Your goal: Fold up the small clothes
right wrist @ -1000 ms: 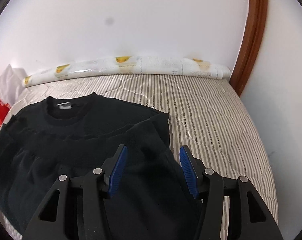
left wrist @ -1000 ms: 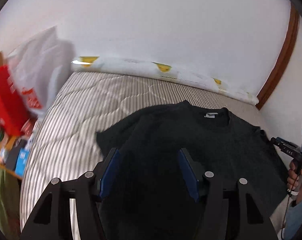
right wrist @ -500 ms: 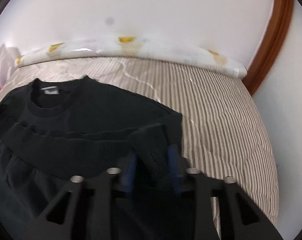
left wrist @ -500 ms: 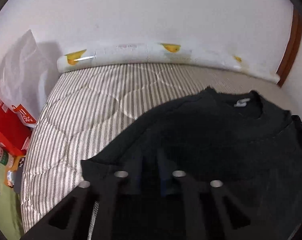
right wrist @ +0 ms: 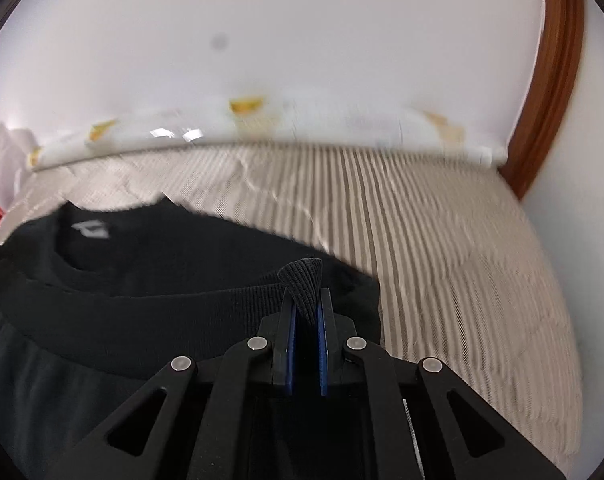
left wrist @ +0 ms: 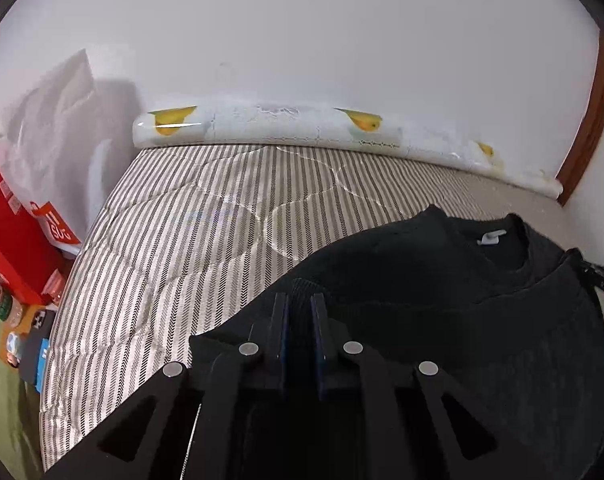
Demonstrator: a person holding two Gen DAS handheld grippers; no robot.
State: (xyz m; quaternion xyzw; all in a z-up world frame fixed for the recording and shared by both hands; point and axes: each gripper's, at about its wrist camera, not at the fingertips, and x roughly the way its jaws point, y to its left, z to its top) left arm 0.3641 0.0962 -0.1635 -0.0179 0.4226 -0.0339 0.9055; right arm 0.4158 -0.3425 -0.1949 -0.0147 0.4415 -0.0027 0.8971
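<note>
Black sweater (left wrist: 442, 320) lies on striped bed (left wrist: 189, 232), left gripper (left wrist: 300, 320) and right gripper (right wrist: 306, 312) fingers each clamped on its ribbed hem (right wrist: 302, 280), likely to carry it toward the collar (right wrist: 89, 236).

matt ribbed-knit black sweater (right wrist: 149, 300), quilted striped mattress (left wrist: 205, 216).

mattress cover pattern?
Narrow grey and off-white stripes with curved quilting seams on the mattress cover; clearest in the left wrist view.
</note>
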